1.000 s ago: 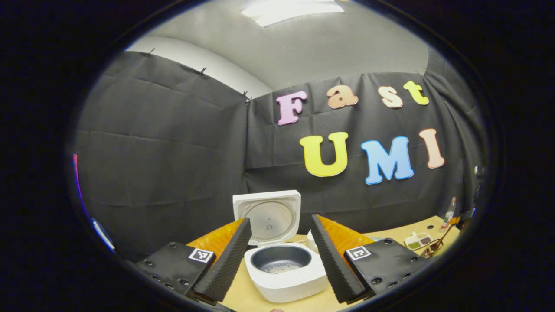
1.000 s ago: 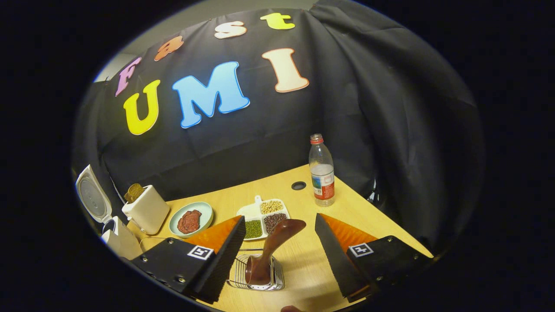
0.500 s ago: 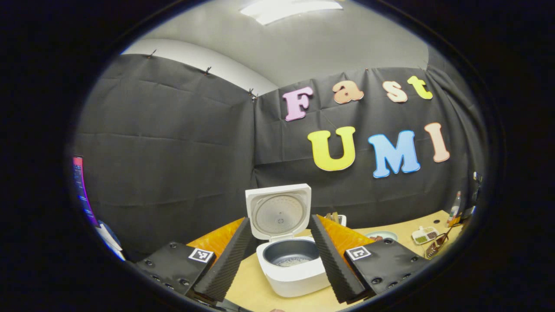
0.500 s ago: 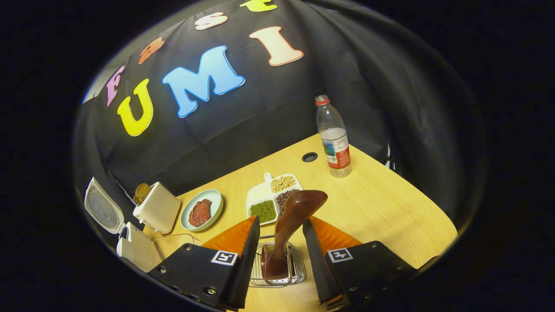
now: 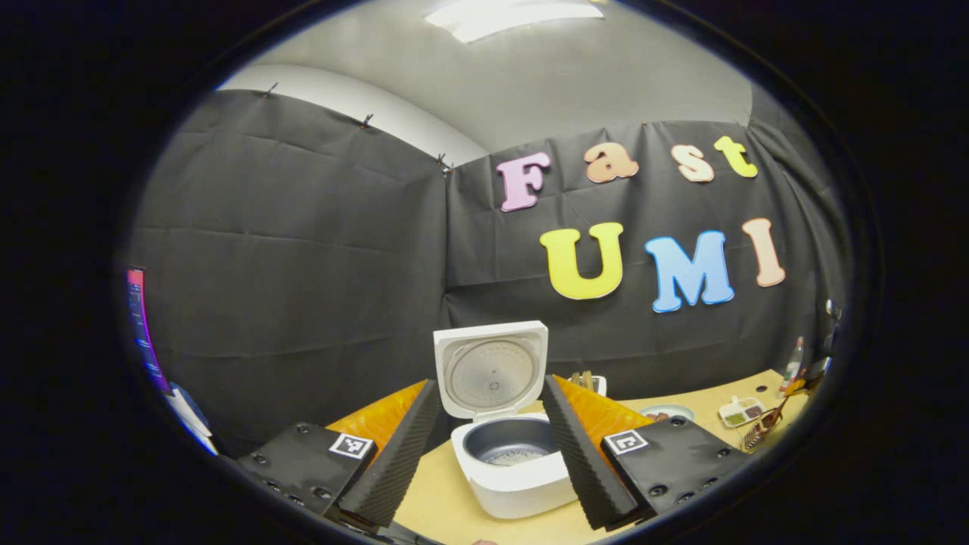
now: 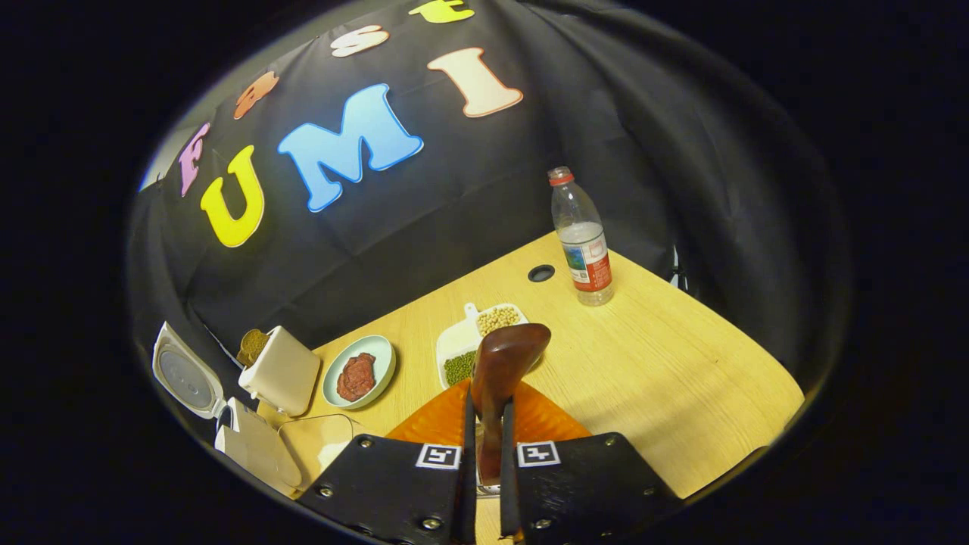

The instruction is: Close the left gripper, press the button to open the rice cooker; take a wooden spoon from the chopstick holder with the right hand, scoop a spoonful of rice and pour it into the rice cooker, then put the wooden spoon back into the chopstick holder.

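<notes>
While the left tongs (image 5: 484,446) sit wide apart framing the open rice cooker (image 5: 515,465), the right tongs (image 6: 484,424) are clamped on the wooden spoon (image 6: 503,363), its bowl poking up just ahead.

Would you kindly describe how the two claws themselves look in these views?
Each claw, the left claw and the right claw, has two wedge-shaped fingers on black blocks fixed with round screws. Each block carries a small square black-and-white marker. On the left claw the inner faces are ribbed. No cables or sleeves can be made out.
</notes>
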Motion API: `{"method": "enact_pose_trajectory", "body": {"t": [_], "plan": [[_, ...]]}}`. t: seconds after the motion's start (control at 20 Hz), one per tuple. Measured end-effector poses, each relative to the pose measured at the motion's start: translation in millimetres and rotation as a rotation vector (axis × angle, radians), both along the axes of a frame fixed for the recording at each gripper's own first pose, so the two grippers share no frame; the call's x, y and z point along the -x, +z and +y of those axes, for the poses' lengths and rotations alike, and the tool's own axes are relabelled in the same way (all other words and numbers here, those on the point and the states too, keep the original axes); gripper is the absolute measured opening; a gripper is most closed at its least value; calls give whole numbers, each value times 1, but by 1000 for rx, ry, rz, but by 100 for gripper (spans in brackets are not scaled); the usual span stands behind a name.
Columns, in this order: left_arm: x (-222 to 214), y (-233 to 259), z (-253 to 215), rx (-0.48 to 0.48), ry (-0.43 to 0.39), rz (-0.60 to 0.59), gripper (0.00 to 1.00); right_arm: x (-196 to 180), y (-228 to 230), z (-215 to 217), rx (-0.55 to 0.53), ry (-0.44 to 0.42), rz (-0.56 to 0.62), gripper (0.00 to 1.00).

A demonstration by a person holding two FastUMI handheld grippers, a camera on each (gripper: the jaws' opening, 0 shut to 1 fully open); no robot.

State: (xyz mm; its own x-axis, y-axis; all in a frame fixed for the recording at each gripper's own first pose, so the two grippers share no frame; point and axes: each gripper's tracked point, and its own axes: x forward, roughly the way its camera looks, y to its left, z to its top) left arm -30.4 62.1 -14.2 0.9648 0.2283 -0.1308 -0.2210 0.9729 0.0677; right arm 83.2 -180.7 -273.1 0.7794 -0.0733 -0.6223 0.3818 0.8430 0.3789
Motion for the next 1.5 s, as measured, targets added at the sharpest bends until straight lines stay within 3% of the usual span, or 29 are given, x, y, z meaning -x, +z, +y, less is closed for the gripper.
{"method": "enact_pose_trajectory", "body": {"t": [0.1,0.15,0.2,0.3,0.75,0.9,0.95,1.05,1.15,1.25,1.45,1.5], "plan": [[-3,-1,0,1,-16,-3,92,-2,21,1,36,7,-35,13],[-5,0,1,5,-25,-4,99,-4,31,1,52,7,-50,13],[-6,-1,1,10,-33,-3,92,-3,41,3,68,7,-65,13],[-8,-4,3,17,-47,-5,99,-6,60,8,87,9,-100,13],[-8,-13,37,63,-66,1,94,-17,111,64,103,66,-187,13],[-4,-17,54,64,-54,9,92,-20,114,91,94,102,-202,13],[-3,-18,59,65,-50,11,99,-23,114,101,94,115,-205,13],[1,-18,69,65,-45,12,92,-27,109,122,95,140,-204,13],[2,-17,76,59,-42,12,95,-29,101,139,97,164,-196,13],[4,-18,83,48,-43,13,92,-32,93,153,118,189,-184,13],[9,-17,92,34,-47,15,95,-35,67,172,193,232,-150,13],[10,-18,94,33,-48,16,92,-34,58,176,212,241,-137,13]]}}
